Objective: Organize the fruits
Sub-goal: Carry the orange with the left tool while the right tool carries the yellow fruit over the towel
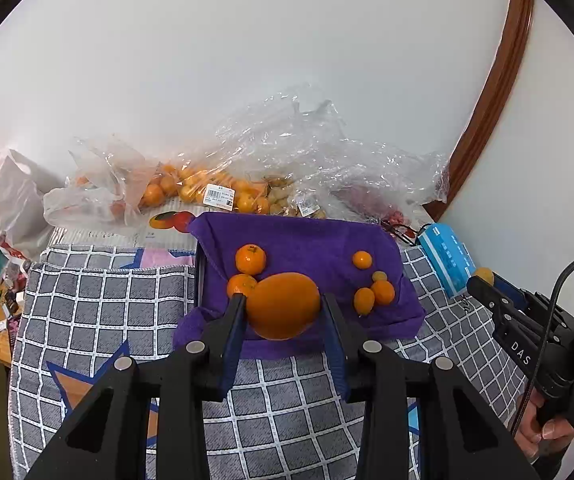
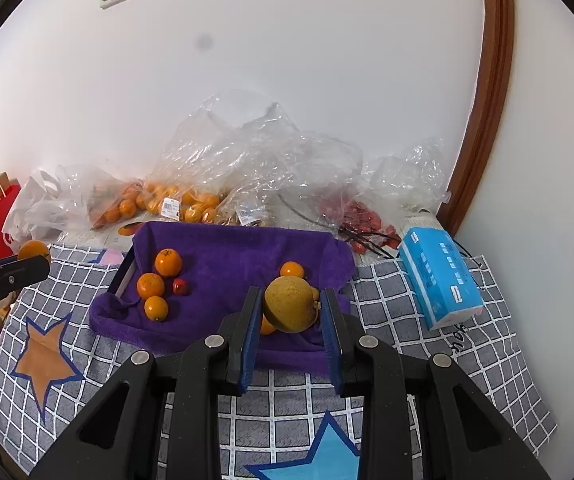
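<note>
On the purple towel [image 2: 227, 256], four oranges [image 2: 168, 262].

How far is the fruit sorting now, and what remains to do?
Done: several small oranges lie on the purple towel. In hand: the left gripper holds an orange fruit, the right gripper a yellowish fruit. Left: bagged oranges by the wall.

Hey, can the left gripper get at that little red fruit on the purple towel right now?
Probably not as it stands: the left gripper is shut on an orange. The path to the small red fruit on the purple towel otherwise looks clear.
</note>
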### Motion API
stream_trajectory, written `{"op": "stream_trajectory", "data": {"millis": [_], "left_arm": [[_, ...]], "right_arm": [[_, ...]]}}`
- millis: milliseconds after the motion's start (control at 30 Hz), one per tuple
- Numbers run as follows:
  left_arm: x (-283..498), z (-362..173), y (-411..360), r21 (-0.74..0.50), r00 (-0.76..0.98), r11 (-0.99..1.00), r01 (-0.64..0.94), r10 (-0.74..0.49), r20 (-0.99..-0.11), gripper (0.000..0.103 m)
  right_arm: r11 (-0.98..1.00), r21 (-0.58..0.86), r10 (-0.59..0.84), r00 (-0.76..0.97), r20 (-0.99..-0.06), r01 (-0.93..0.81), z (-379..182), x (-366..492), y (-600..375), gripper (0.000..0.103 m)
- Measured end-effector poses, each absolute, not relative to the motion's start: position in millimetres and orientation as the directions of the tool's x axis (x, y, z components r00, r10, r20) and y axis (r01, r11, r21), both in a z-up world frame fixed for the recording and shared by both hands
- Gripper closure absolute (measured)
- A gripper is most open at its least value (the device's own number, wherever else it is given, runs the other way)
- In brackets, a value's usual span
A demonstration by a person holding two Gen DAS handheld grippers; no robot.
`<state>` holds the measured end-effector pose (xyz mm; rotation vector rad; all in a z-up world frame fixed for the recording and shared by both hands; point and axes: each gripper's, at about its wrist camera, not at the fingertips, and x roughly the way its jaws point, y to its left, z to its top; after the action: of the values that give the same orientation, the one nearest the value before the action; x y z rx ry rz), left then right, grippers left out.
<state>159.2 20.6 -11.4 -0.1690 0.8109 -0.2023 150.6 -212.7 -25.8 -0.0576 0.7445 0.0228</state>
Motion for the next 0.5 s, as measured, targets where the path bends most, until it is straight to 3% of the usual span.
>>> {"op": "stream_trajectory", "data": {"millis": [500], "left_arm": [[188, -22, 19, -0.219, 0.651, 0.971, 0.099, -0.23, -0.723, 0.068]], "right_arm": [[0.998, -0.044, 0.001, 0.734, -0.68, -0.042, -33, 176, -215, 0.074]]}}
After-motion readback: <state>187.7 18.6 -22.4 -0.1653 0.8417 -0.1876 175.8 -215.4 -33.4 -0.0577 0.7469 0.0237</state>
